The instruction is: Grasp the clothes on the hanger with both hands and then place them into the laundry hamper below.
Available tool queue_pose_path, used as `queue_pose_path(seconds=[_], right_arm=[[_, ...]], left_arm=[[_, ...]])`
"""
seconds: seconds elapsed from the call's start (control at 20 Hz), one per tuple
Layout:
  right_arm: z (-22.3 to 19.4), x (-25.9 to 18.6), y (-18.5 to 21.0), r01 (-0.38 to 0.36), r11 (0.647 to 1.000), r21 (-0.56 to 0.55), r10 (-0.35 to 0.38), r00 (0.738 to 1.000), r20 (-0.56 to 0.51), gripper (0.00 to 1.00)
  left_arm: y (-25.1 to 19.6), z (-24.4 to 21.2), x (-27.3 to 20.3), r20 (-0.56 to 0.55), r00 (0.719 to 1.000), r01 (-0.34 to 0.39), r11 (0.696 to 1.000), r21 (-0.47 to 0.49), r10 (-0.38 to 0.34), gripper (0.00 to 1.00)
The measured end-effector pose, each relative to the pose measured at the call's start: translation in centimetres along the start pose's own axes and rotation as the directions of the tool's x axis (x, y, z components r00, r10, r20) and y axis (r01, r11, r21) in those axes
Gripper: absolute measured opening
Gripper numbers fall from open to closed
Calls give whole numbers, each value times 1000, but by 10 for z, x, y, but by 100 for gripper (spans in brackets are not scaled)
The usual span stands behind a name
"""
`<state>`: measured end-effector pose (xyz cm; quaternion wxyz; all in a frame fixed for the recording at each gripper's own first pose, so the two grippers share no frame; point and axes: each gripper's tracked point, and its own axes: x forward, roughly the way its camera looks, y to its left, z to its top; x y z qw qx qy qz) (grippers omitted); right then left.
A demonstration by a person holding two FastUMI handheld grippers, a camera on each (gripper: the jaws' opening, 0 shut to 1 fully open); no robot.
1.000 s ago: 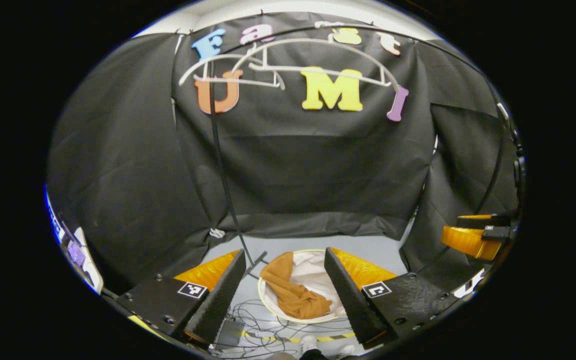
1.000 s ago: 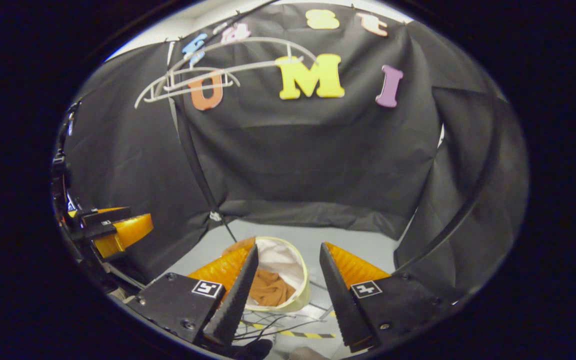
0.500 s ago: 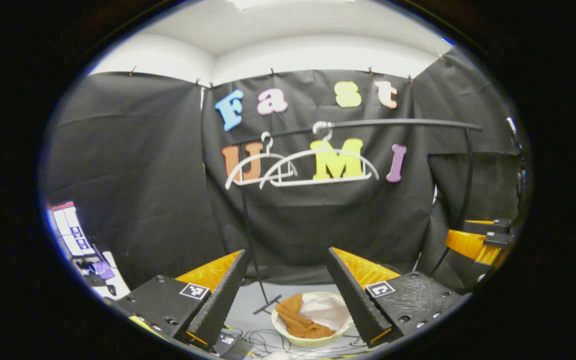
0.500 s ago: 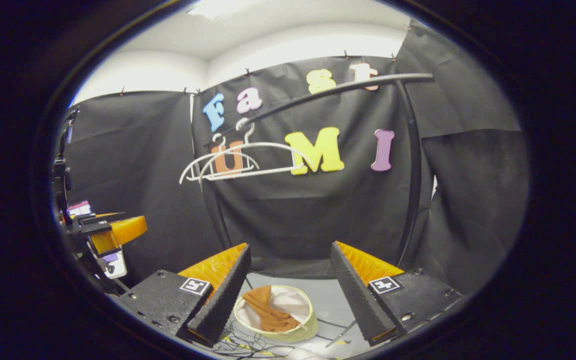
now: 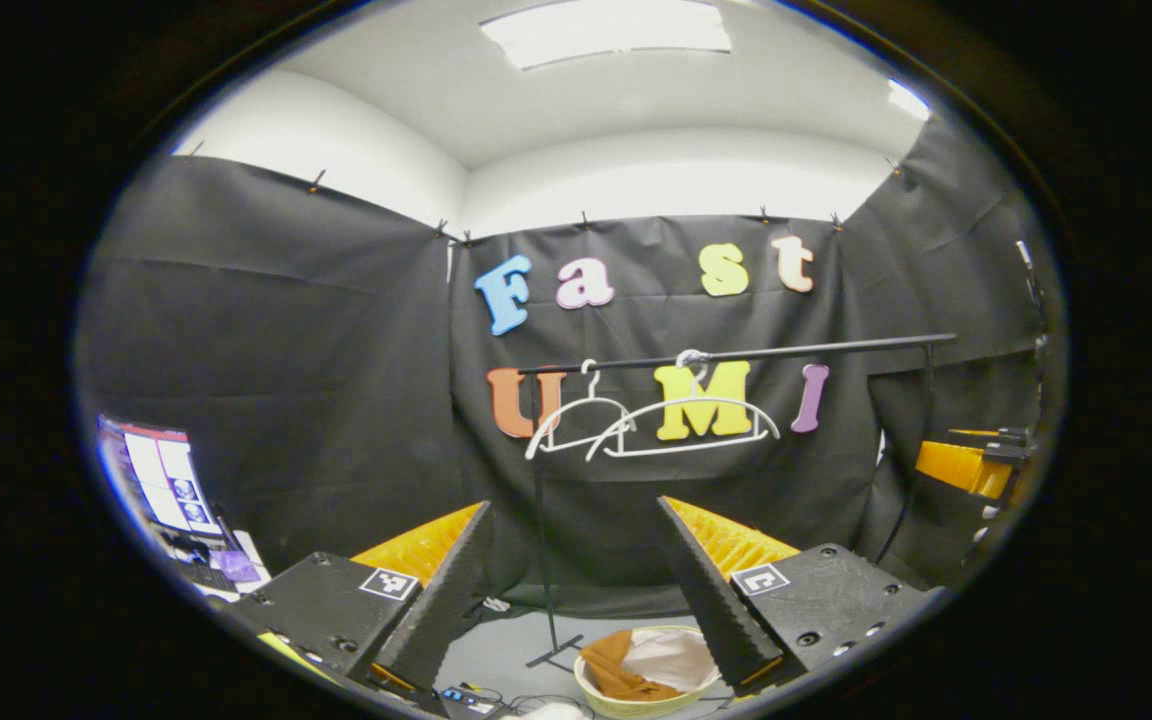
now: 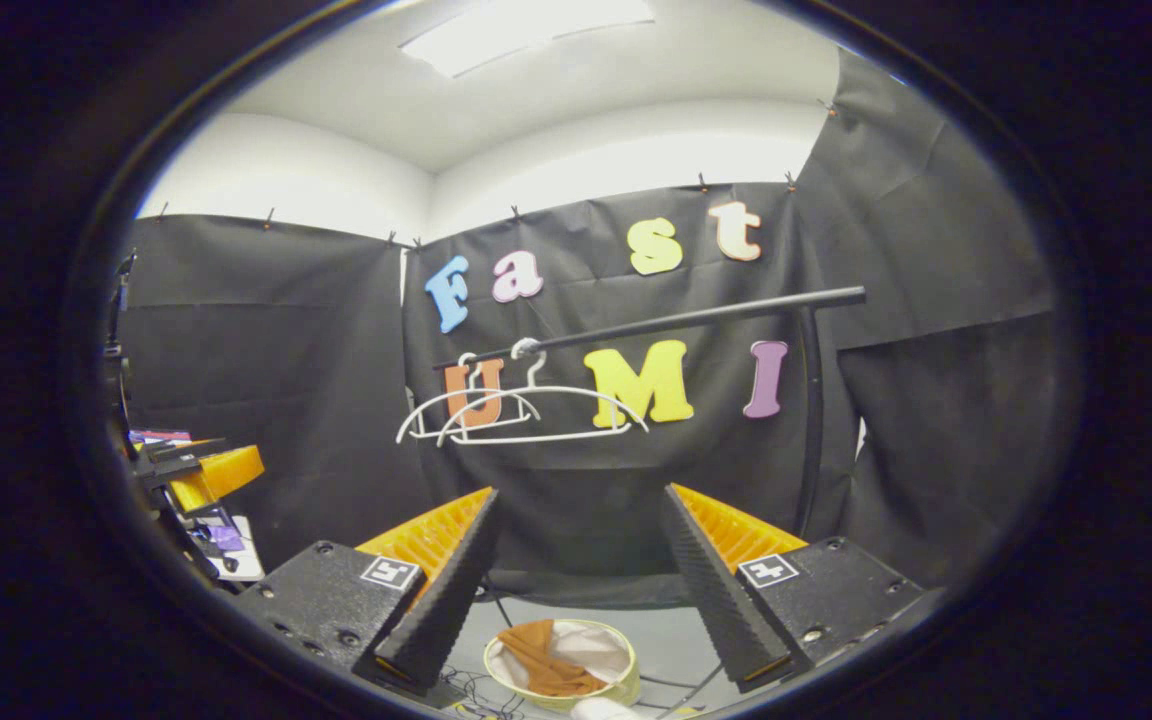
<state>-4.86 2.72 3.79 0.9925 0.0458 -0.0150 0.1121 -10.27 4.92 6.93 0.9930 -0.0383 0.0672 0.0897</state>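
left gripper view: faces the far wall from the left, level, well back. right gripper view: same heading, from the right. shared: the rail [image 5: 736, 353] [image 6: 676, 320], two bare hangers [image 5: 681, 425] [image 6: 526, 415], and the hamper [image 5: 646, 670] [image 6: 561, 665] low down.

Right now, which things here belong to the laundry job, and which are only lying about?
Job things:
white hangers, both bare
black rail
laundry hamper
brown garment inside it
left gripper, open
right gripper, open

Lying about:
monitor
cables on the floor
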Motion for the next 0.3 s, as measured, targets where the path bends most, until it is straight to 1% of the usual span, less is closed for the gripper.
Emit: queue_pose_path(seconds=[0.1, 0.2, 0.3], right_arm=[[0, -4, 14, 8, 1000, -15, -8, 1000, 16, 99], [-9, -5, 36, -7, 1000, -25, 7, 1000, -12, 99], [-10, -7, 49, -15, 999, -33, 14, 1000, -22, 100]], left_arm=[[13, -12, -7, -22, 1000, -7, 1000, -19, 7, 100], [24, -15, -13, -30, 999, -18, 1000, -16, 17, 100], [31, -14, -18, -27, 999, -17, 1000, -12, 17, 100]])
